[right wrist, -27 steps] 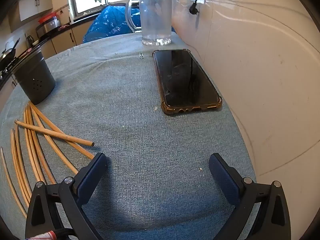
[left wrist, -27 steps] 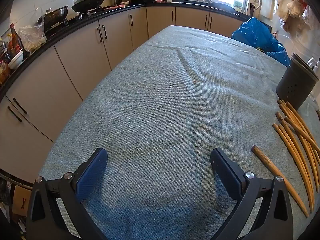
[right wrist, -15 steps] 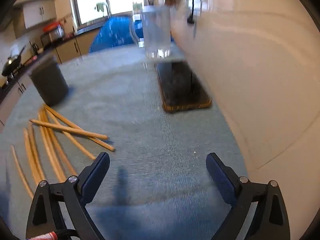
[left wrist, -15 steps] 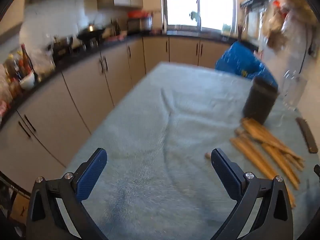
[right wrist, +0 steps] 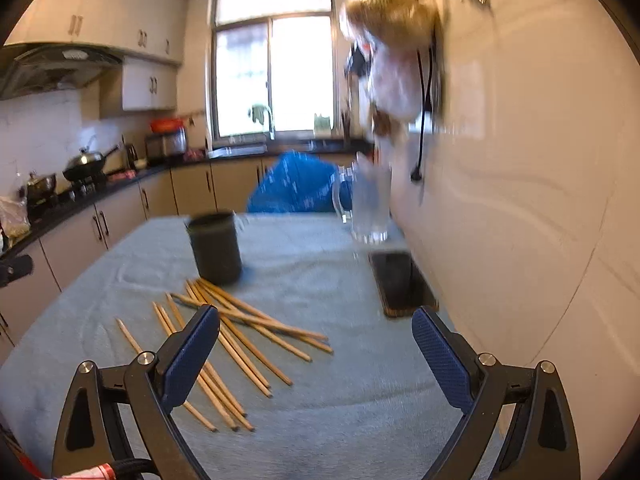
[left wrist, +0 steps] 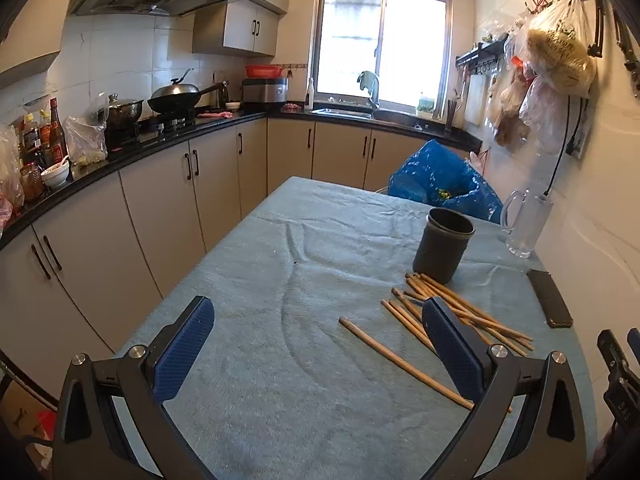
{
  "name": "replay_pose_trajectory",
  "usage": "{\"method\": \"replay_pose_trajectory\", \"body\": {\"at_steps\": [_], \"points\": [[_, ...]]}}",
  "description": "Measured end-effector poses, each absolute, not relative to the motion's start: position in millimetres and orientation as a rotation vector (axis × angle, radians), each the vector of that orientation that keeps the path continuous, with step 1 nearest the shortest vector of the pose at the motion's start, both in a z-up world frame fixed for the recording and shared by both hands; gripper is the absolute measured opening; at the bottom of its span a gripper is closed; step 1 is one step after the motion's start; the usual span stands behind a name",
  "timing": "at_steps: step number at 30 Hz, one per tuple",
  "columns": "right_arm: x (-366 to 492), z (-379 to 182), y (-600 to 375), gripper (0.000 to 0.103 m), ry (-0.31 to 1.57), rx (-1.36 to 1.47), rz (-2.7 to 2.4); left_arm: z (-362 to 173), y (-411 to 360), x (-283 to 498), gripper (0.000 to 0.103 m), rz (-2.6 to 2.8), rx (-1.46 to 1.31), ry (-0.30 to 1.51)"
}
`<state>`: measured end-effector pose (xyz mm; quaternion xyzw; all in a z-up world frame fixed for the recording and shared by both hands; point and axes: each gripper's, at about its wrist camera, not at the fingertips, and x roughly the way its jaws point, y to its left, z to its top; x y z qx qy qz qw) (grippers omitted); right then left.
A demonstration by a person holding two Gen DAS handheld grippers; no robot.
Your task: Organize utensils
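Several wooden chopsticks lie scattered on the grey-blue tablecloth, just in front of a dark round utensil holder that stands upright and looks empty. My left gripper hangs open above the cloth, left of the pile, with its right finger over some sticks. My right gripper is open too, raised above the table with nothing between its fingers. The chopsticks sit under its left finger.
A glass mug stands by the wall, and a phone lies flat near it. A blue plastic bag sits past the table's far edge. Kitchen cabinets run along the left.
Both grippers have risen and tilted up from the table, so the kitchen, window and wall have come into view. The chopsticks and the holder have stayed where they were.
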<state>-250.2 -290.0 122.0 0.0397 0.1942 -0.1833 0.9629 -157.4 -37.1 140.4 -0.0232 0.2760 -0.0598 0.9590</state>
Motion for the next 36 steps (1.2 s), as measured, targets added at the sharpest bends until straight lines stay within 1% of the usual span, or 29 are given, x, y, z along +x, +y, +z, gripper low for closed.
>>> {"method": "replay_pose_trajectory", "body": {"at_steps": [6, 14, 18, 21, 28, 36], "points": [[-273, 133, -280, 0.099, 0.260, 0.108, -0.373, 147, -38, -174, 0.103, -0.136, -0.055, 0.521], [-273, 122, -268, 0.099, 0.294, 0.092, -0.357, 152, -42, -192, 0.103, -0.144, -0.022, 0.466], [-276, 123, -259, 0.099, 0.281, 0.031, -0.367, 154, -42, -196, 0.103, -0.122, 0.001, 0.442], [-279, 127, -254, 0.099, 0.252, -0.008, -0.399, 153, -40, -197, 0.103, -0.121, -0.001, 0.447], [-289, 130, -256, 0.099, 0.208, 0.027, -0.414, 155, -38, -202, 0.103, -0.131, -0.017, 0.432], [-282, 123, -257, 0.099, 0.249, 0.023, -0.397, 149, -42, -197, 0.103, -0.145, -0.018, 0.464]]}}
